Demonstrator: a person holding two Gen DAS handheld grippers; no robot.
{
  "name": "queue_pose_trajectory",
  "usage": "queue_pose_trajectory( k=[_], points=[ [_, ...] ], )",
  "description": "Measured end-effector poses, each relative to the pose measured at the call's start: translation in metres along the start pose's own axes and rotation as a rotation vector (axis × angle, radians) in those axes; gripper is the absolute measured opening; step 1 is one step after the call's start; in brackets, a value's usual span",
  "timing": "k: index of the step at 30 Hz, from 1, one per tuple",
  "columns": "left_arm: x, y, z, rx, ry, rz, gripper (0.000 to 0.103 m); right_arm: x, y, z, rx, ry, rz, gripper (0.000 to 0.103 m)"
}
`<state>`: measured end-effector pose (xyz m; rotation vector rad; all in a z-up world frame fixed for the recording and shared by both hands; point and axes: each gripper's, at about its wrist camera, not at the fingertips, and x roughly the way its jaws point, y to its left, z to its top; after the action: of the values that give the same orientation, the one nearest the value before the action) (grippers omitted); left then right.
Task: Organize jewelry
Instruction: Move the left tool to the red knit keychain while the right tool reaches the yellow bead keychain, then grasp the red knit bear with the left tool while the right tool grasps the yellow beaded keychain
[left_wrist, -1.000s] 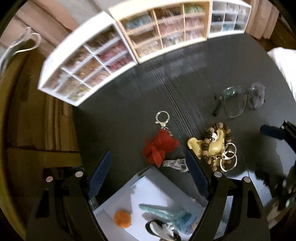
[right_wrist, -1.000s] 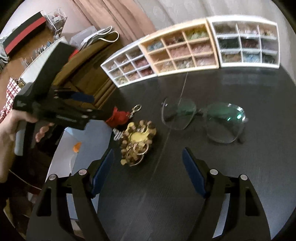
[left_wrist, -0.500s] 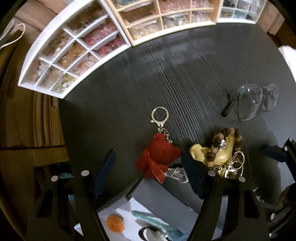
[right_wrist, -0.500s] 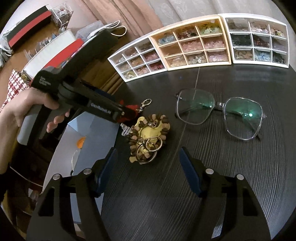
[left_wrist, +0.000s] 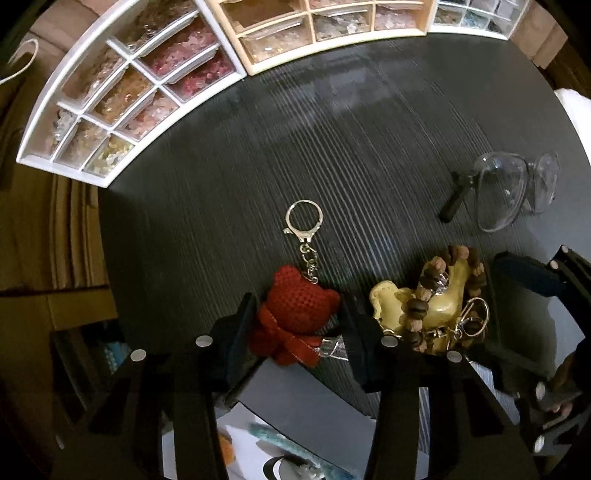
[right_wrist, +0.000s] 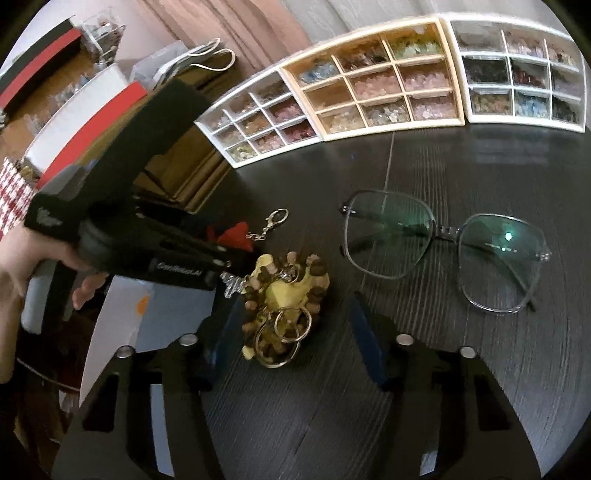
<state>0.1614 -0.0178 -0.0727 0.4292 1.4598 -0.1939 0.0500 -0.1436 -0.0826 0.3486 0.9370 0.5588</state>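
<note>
A red crocheted bear keychain with a silver clasp lies on the dark table, also seen in the right wrist view. My left gripper is open, its fingers on either side of the bear and close to it. A yellow charm wrapped in brown wooden beads with key rings lies just right of it. My right gripper is open with that charm between its fingers. A white box holding an orange pompom and a teal piece sits below the left gripper.
Clear-framed glasses lie on the table to the right. Three bead drawer organizers line the far edge of the table. Boxes and bags stand beyond the table's left side.
My left gripper moved forward and its fingers narrowed around the red bear. My right gripper moved forward, bringing the beaded charm between its fingers.
</note>
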Motion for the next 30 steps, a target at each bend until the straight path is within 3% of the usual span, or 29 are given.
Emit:
queue_pose_trajectory(
  k=[7,9,12,30],
  points=[
    [-0.002,0.008,-0.010,-0.028,-0.017,-0.023,0.046,0.007,-0.009,0.007,0.030,-0.003,-0.009,0.033],
    [-0.003,0.009,-0.012,-0.034,-0.022,-0.028,0.046,0.010,-0.008,0.008,0.018,0.003,-0.020,0.021],
    [-0.003,0.017,-0.015,-0.059,-0.038,-0.045,0.046,0.009,-0.007,0.008,-0.001,-0.008,-0.035,0.015],
    [-0.022,0.031,-0.026,-0.146,-0.125,-0.092,0.046,-0.020,0.017,0.008,-0.061,-0.092,-0.076,0.011]
  ],
)
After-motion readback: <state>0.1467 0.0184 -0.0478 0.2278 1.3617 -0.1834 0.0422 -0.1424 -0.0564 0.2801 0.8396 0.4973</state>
